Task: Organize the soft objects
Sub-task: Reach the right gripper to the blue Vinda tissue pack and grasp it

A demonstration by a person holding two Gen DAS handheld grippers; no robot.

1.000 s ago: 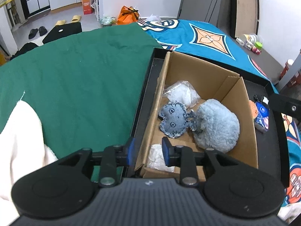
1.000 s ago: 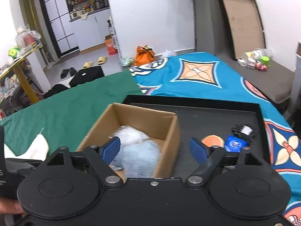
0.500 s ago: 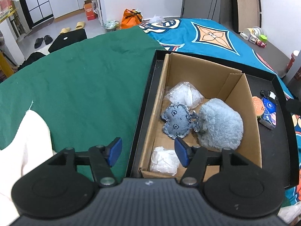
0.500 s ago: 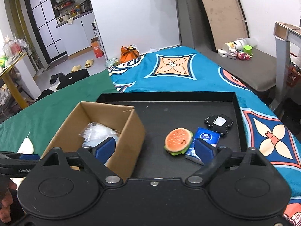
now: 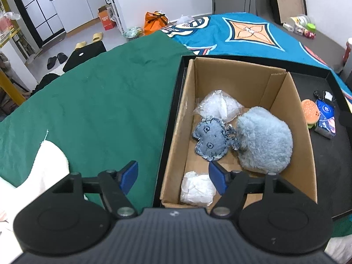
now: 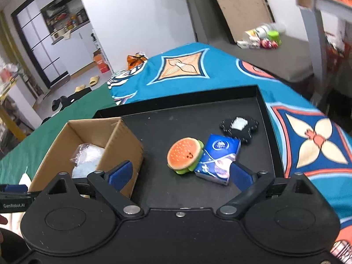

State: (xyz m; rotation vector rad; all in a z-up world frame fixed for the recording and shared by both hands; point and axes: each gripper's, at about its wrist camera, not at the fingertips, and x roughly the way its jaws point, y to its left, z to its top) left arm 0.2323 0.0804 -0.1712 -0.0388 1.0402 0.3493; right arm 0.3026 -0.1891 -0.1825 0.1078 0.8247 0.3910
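Soft toys sit in the brown cardboard box [image 5: 239, 81]: a fluffy pale-blue plush [image 5: 265, 139] touching a denim patchwork toy [image 5: 212, 140]. On the black tray [image 6: 198, 118] lie an orange burger plush [image 6: 184, 154] and a blue tissue pack [image 6: 216, 161], touching. Left gripper [image 5: 173, 175] and right gripper [image 6: 181, 172] both have fingers spread, holding nothing.
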